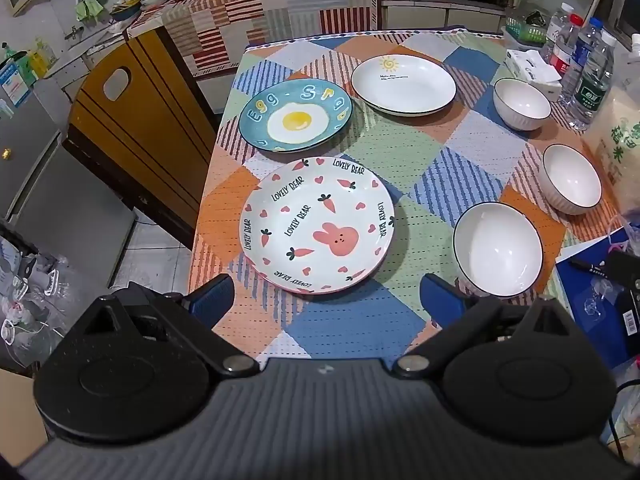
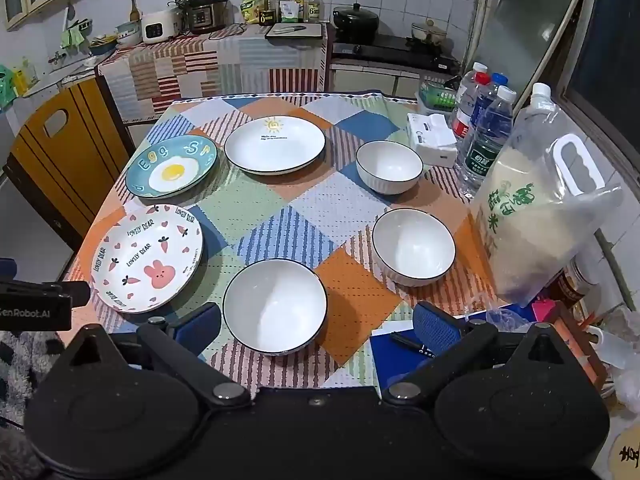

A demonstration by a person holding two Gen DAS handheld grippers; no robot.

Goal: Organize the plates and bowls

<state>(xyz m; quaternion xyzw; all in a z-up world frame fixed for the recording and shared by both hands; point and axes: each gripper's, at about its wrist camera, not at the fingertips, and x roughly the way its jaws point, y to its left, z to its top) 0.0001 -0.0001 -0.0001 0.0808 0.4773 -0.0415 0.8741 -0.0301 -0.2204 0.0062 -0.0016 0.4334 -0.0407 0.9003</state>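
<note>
Plates: rabbit plate nearest, egg plate behind, sun plate right of that.
Bowls: three lined rightward, apart.
Bottles: probably touching, far right.

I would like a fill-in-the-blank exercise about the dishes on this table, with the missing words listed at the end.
1. The table holds three plates and ____ white bowls.
2. The bunny plate bears the words "LOVELY ____".
3. The blue plate shows a fried ____ in its middle.
4. The left gripper and the right gripper both have their jaws ____, with nothing held.

Missing words: three; BEAR; egg; open
</note>
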